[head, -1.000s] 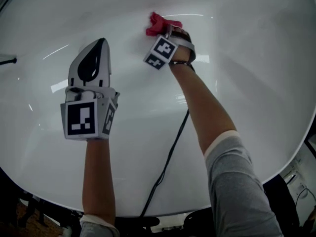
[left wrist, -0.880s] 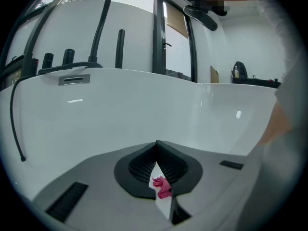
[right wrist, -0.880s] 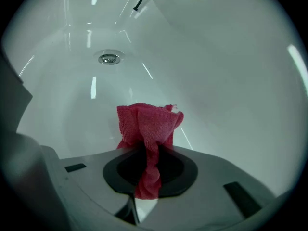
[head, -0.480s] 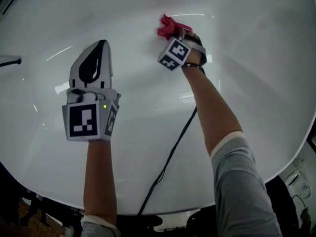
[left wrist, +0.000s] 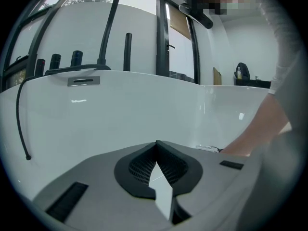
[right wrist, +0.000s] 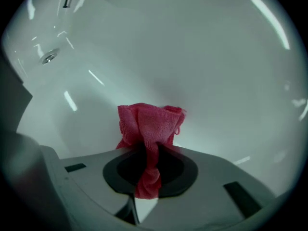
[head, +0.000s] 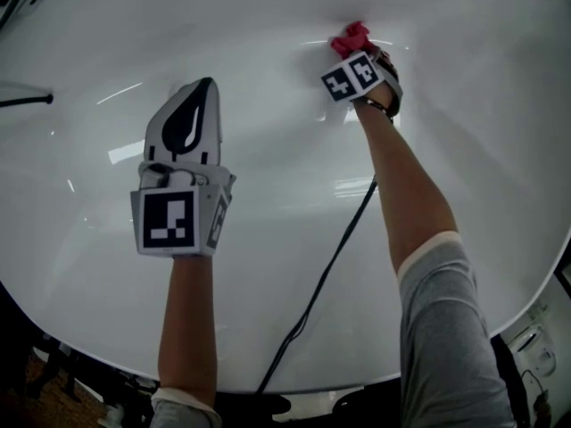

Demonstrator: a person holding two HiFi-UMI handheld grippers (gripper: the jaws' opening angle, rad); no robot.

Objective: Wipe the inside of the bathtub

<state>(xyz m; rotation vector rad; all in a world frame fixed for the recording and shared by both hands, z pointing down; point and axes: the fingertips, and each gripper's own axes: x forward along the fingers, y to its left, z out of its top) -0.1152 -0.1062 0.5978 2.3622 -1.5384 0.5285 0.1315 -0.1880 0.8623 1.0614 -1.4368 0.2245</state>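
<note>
At left, left gripper (head: 206, 86) over the white inner wall of the tub (head: 268, 194), between the near rim and the middle, nose pointing away from the person. Jaws closed, tips touching, nothing between them. Contact with the wall impossible to tell. Ahead of it in the left gripper view: the tub's far wall, a metal overflow plate (left wrist: 83, 81) just under the far rim, a black hose (left wrist: 19, 114) hanging down over that rim at the left, dark upright shapes behind the rim too small to identify. A bare forearm (left wrist: 257, 131) at that view's right edge.

Down the middle, a black cable (head: 326, 275) lying across the wall from under the right forearm to the near rim.

At right, right gripper (head: 358, 52) stretched well beyond the left one, toward the tub's far side. Jaws clamped on a red cloth (right wrist: 149, 124): a twisted strip pinched between them, a bunched head sticking out past the tips. The head seemingly pressed against the curved wall (head: 350, 37). A round drain (right wrist: 48, 57) at the upper left of the right gripper view, well apart from the cloth.
</note>
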